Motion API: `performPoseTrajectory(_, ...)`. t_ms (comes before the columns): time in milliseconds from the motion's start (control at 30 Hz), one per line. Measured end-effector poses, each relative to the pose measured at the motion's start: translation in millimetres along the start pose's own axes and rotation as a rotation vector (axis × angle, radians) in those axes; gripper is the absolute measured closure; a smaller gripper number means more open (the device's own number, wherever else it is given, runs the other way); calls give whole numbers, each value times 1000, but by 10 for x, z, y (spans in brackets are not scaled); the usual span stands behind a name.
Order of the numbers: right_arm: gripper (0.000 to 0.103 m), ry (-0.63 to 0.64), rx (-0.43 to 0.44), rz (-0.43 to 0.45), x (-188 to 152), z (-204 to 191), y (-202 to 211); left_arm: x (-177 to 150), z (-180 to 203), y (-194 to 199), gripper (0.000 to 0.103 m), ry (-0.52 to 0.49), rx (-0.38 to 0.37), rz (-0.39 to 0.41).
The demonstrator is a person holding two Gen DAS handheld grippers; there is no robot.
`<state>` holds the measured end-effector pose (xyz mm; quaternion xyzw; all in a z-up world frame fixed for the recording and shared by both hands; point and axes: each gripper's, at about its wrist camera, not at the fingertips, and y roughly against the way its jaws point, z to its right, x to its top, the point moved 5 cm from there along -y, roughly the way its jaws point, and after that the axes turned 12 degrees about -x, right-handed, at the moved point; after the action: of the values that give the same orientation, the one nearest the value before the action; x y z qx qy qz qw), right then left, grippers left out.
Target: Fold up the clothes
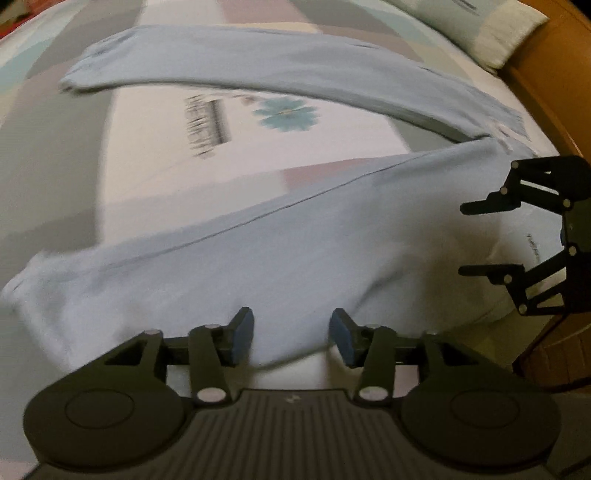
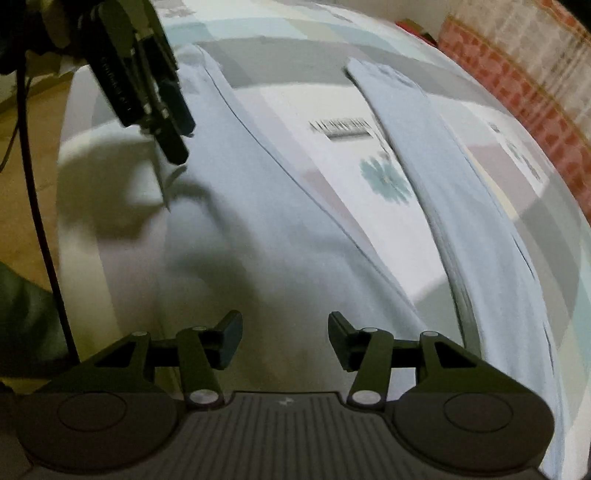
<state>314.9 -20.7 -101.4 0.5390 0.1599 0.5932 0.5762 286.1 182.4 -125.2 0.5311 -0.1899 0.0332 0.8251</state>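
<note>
Both hand-held grippers, left (image 1: 291, 334) and right (image 2: 284, 338), hover spread and empty over pale trousers (image 1: 258, 266) on the bed (image 1: 55, 177); legs splayed, folding barely begun

A patchwork bedsheet (image 1: 155, 147), a pillow (image 1: 491, 33) and a wooden bedframe (image 1: 557, 92).

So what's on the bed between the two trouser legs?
Nothing lies there: bare bedsheet with a teal flower print between the trouser legs, clearest in the left wrist view.
</note>
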Motion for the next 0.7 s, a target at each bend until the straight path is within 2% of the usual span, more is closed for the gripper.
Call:
performPoseTrajectory(100,45,20,22,30,322,-118,-75,-161,-241,202,51,42,23,10)
performPoseTrajectory(200,36,37,41,65,685,-267,-156,-286,-450,381,44,73,51,20)
performPoseTrajectory(300,30,47,66,102,1044,-424,-233,-396,-662,545,43,106,63,32)
performPoseTrajectory(467,19,48,106,130,1698,-780,-437,-581,-1048,697,40,105,133,19)
performPoseTrajectory(600,19,36,133,136,2102,-1063,-604,-706,-1355,834,38,130,200,30)
performPoseTrajectory(700,19,29,117,121,2317,-1254,-736,-803,-1592,949,37,161,269,47)
